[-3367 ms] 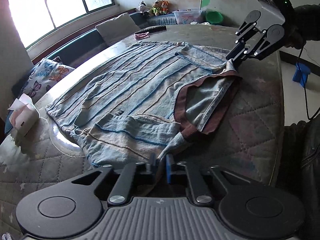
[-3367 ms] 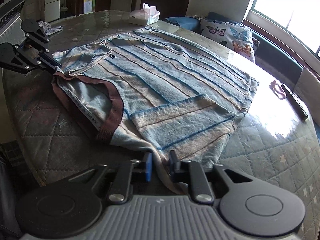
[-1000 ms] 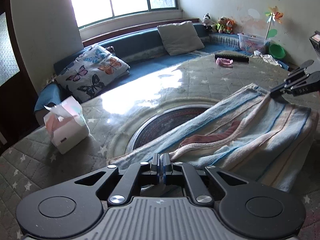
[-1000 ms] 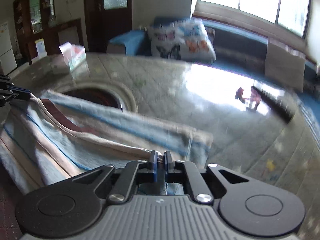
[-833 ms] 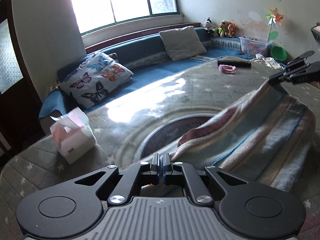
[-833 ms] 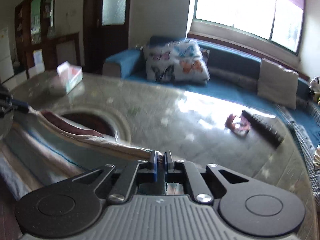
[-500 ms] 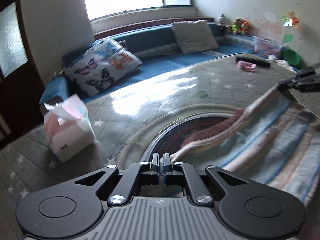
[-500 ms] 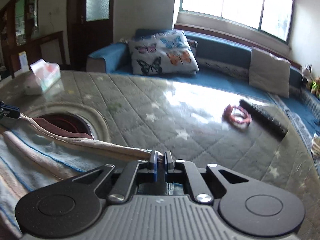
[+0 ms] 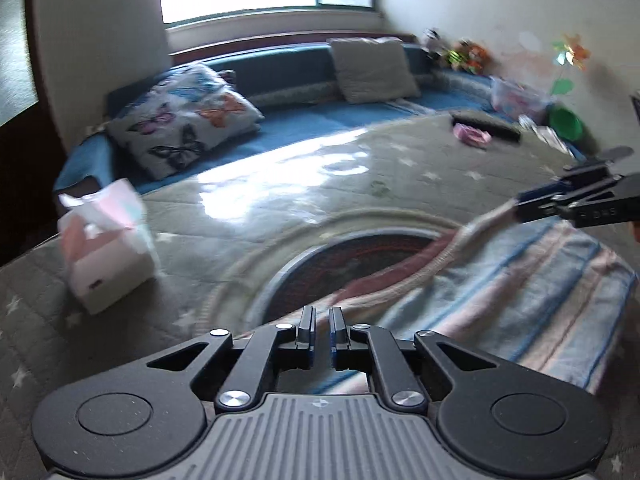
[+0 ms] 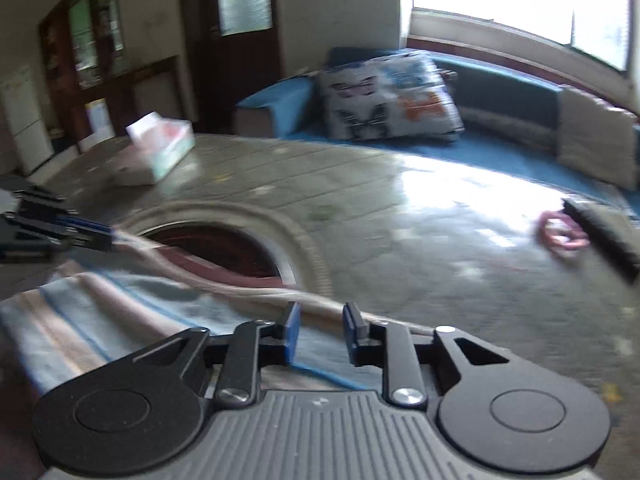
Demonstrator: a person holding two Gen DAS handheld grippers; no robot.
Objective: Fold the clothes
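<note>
A light blue striped sweater [image 9: 500, 280] with a brown-red neckband lies folded on the quilted table, in the near right of the left wrist view and the near left of the right wrist view [image 10: 120, 300]. My left gripper [image 9: 319, 320] stands slightly open over the sweater's near edge, with a small gap between the pads. My right gripper [image 10: 318, 322] is open, and the sweater's top edge runs between its pads. In the left wrist view the right gripper [image 9: 520, 208] seems to touch the sweater's raised edge. Both views are blurred.
A tissue box [image 9: 106, 244] stands on the table at the left, also in the right wrist view [image 10: 160, 148]. A pink item [image 10: 562, 232] and a dark bar [image 10: 600, 236] lie at the table's far side. A blue bench with cushions [image 9: 180, 120] runs behind the table.
Both grippers, shut on the sweater's edge until half a second ago, have opened, the right one wider. The sweater edge has come down onto the table; 3.4 s ago the sweater lay spread flat.
</note>
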